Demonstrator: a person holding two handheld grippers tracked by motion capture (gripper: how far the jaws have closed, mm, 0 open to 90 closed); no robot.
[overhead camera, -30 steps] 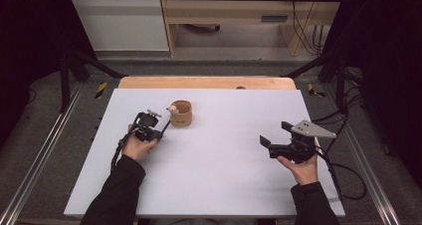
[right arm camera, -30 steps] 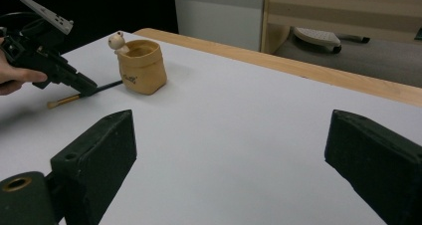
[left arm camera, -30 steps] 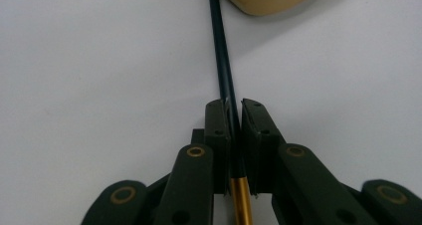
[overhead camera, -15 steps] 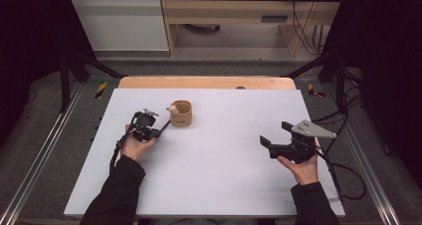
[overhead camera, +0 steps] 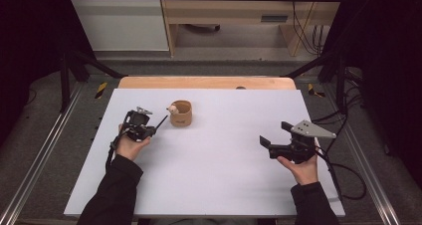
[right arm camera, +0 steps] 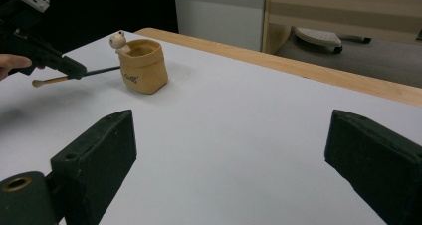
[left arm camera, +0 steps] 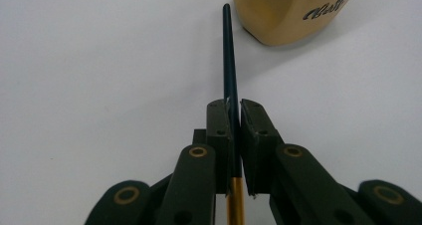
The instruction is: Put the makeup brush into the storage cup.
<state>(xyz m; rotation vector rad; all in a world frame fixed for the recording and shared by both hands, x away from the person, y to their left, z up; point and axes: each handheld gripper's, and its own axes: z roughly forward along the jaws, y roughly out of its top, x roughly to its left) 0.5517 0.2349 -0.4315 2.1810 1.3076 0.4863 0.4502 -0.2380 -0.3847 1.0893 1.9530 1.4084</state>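
On a white table [overhead camera: 209,185], the left gripper [overhead camera: 149,130] was closed on a thin black stick [left arm camera: 230,60] with a gold-orange rear end, pinching it between its pads partway along its length. The stick's long axis ran straight out along the jaws, its black tip leading and its orange end trailing behind the pads. That tip pointed toward a small tan pot [overhead camera: 181,113] and reached just beside the pot's near-left side; whether it touched could not be told. From the gripper, the pot lay ahead and slightly right of the stick's line, so a likely next move would be to lift and tilt the tip over the rim. The pot stood upright, with a small pale figure [right arm camera: 118,39] at its rim on the side facing the left gripper. The left hand [overhead camera: 130,146] was by far the nearer to the pot. Well to the right of the pot, the right gripper [overhead camera: 266,145] hung above the table with its jaws spread wide and nothing between them, aimed back toward the pot.
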